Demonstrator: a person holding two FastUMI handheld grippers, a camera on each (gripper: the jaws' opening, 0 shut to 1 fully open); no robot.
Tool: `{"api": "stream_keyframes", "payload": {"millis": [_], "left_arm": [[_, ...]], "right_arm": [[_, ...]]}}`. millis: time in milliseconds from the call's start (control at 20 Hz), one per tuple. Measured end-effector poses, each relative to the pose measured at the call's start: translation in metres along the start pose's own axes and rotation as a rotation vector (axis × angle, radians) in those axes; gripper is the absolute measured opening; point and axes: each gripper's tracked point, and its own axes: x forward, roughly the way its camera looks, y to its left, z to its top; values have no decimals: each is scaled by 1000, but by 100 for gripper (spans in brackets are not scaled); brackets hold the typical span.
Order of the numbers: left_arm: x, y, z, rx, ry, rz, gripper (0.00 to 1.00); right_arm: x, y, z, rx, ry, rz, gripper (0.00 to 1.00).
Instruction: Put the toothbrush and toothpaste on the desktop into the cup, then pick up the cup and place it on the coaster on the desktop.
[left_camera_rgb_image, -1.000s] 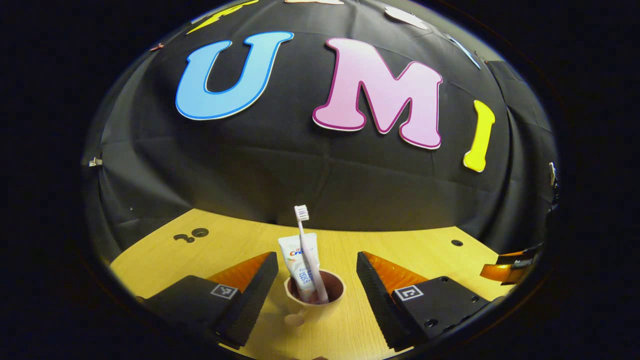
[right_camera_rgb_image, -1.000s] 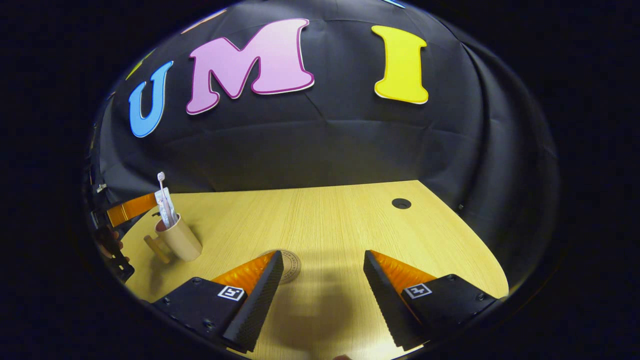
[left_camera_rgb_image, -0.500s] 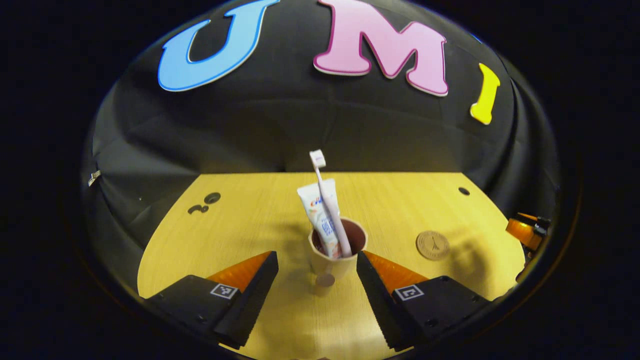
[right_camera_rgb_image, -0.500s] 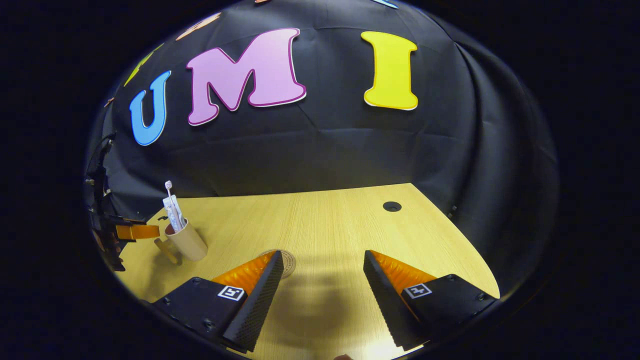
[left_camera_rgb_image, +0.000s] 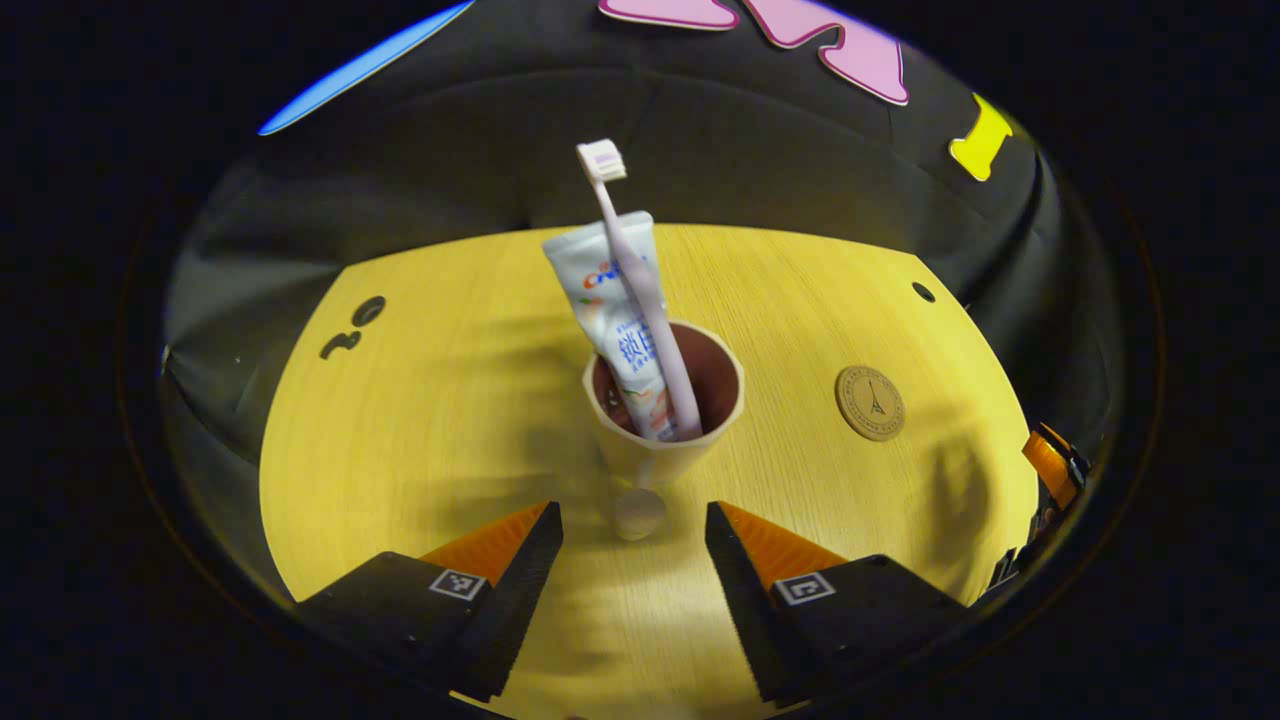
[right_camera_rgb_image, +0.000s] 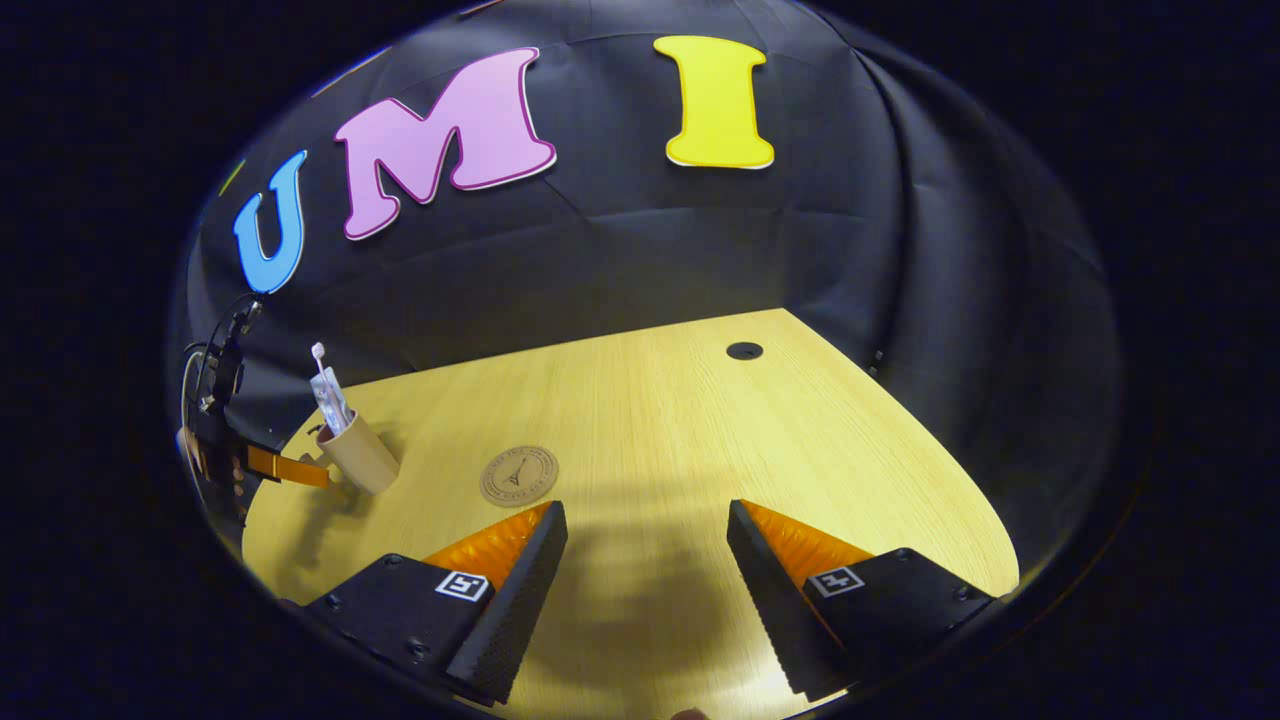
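Your toothbrush (left_camera_rgb_image: 640, 290) and toothpaste (left_camera_rgb_image: 612, 310) already stand in the cup (left_camera_rgb_image: 662, 450), well left of the coaster (left_camera_rgb_image: 870, 402). Your left gripper (left_camera_rgb_image: 632, 575), jaws apart, faces its handle; your right gripper (right_camera_rgb_image: 645, 590) hangs open nearby. Lifting remains.

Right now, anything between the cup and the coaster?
Nothing: in the left gripper view only bare desktop separates the cup from the coaster. The right gripper view shows the same gap.
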Motion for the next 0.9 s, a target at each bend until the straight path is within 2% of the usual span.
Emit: {"api": "stream_keyframes", "payload": {"millis": [350, 550, 650, 700, 750, 800, 900], "left_arm": [[16, 4, 10, 133, 119, 24, 85], [24, 0, 11, 216, 185, 19, 77], [26, 1, 14, 242, 202, 30, 68], [27, 3, 14, 245, 212, 39, 60], [29, 5, 13, 240, 224, 48, 58], [29, 7, 12, 223, 234, 54, 46], [33, 8, 9, 187, 246, 44, 33]], "right_arm": [[-5, -35, -18, 46, 32, -71, 98], [-4, -34, -19, 62, 33, -72, 98], [-3, -30, -25, 55, 50, -59, 99], [-3, -27, -26, 54, 57, -51, 99], [-2, -23, -29, 50, 64, -44, 98], [-2, -20, -30, 43, 69, -36, 99], [-2, -16, -34, 33, 75, -26, 98]]}}
